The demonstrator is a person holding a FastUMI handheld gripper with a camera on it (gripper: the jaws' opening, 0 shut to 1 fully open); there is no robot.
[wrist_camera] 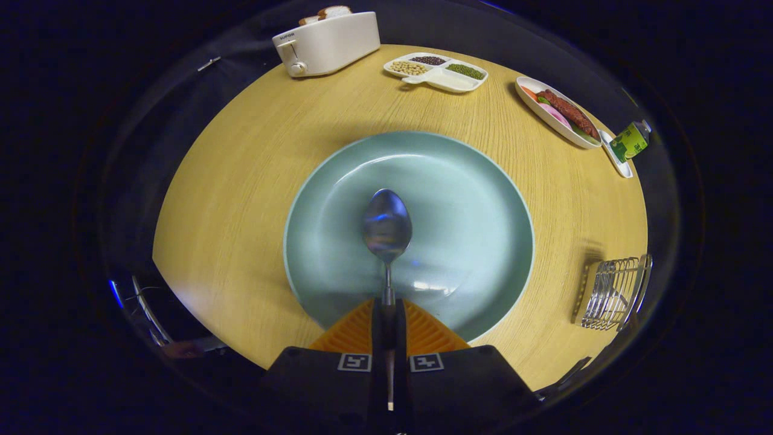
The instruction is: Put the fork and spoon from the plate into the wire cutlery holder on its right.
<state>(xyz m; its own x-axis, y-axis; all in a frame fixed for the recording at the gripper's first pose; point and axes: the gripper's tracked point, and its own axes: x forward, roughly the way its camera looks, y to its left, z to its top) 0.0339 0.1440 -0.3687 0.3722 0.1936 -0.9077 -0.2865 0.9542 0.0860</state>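
I see the spoon [386, 228] as polished metal, its bowl mirror-bright with reflections. The plate [459, 181] under it looks like glazed ceramic, smooth, with soft glossy highlights. The table [241, 199] reads as light wood, matt, with fine grain. The cutlery holder [613, 294] is shiny chrome-like wire. The toaster [329, 42] has a smooth, satin plastic-looking shell. The divided tray [450, 81] looks glossy and smooth.
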